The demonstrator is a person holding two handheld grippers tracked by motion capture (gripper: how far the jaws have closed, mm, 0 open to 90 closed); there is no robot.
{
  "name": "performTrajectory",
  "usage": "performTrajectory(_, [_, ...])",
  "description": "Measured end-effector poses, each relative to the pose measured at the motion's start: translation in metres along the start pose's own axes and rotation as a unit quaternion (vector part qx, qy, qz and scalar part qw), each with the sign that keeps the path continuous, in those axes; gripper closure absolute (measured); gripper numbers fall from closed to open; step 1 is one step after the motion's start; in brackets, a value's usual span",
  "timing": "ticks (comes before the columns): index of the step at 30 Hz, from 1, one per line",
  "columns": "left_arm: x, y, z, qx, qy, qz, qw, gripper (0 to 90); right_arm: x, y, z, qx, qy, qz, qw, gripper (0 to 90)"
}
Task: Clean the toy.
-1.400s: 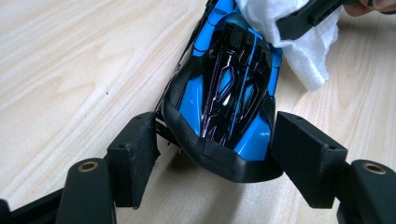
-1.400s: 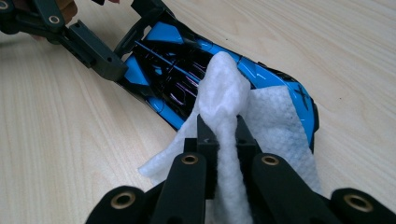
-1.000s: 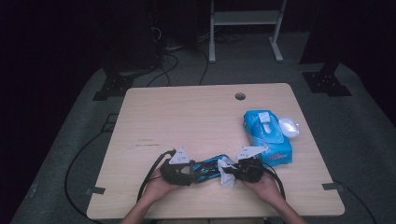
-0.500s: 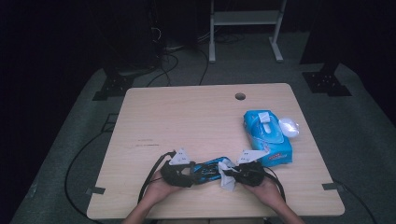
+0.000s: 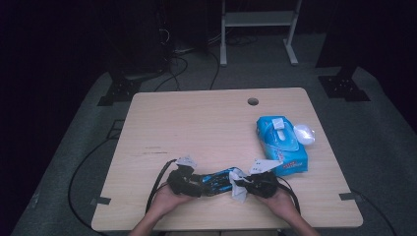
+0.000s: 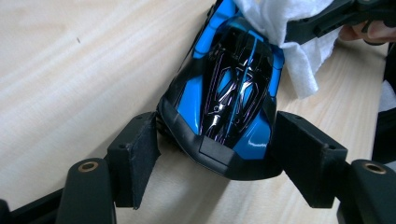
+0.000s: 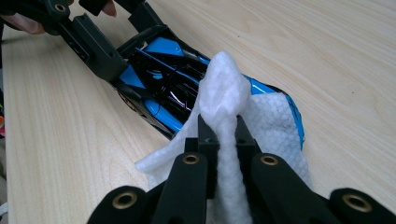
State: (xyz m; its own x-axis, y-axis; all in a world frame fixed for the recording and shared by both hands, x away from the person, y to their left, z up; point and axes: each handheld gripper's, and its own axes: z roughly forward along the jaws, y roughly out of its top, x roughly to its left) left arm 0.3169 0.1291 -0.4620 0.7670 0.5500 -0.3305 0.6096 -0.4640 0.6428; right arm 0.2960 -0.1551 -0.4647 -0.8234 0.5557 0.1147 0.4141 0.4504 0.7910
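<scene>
A blue and black toy car (image 6: 229, 93) lies on the wooden table (image 5: 196, 128) near its front edge. My left gripper (image 6: 215, 154) straddles one end of the car. Its jaws have just been opening, and the pads (image 6: 137, 158) stand beside the car's flanks without pressing. My right gripper (image 7: 219, 135) is shut on a bunched white wipe (image 7: 224, 93), which rests on the other end of the car (image 7: 163, 88). In the high view the car (image 5: 219, 181) lies between the left gripper (image 5: 204, 183) and the right gripper (image 5: 241, 184).
A blue pack of wipes (image 5: 281, 145) lies to the right, with a white crumpled piece (image 5: 304, 133) beside it. A cable hole (image 5: 253, 102) sits near the far edge. Black cables trail off the front edge on both sides.
</scene>
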Motion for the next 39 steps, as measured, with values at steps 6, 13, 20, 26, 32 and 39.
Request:
performTrajectory(6, [-0.003, 0.0, -0.001, -0.005, 0.001, 0.002, 1.0, 37.1, 0.001, -0.001, -0.001, -0.001, -0.002, 0.0, 1.0, 86.6])
performTrajectory(13, [-0.002, -0.001, 0.0, -0.024, 0.003, 0.029, 0.9993, 37.7, 0.003, -0.001, 0.003, -0.005, -0.012, -0.011, 0.9999, 86.6])
performTrajectory(20, [0.007, 0.005, 0.004, -0.037, -0.008, 0.042, 0.9984, 41.7, -0.003, 0.001, 0.002, 0.0, -0.012, -0.006, 0.9999, 86.6])
performTrajectory(26, [-0.006, 0.004, 0.005, -0.046, 0.022, 0.097, 0.9939, 43.8, -0.003, -0.002, -0.004, 0.003, -0.008, -0.004, 1.0, 86.7])
performTrajectory(32, [-0.024, -0.005, 0.003, -0.058, 0.072, 0.167, 0.9817, 45.4, 0.003, -0.008, -0.009, -0.006, -0.003, -0.009, 0.9999, 86.6])
performTrajectory(39, [-0.033, -0.01, -0.001, -0.067, 0.093, 0.194, 0.9742, 52.5, 0.008, -0.012, -0.013, -0.004, 0.002, -0.014, 0.9999, 86.6])
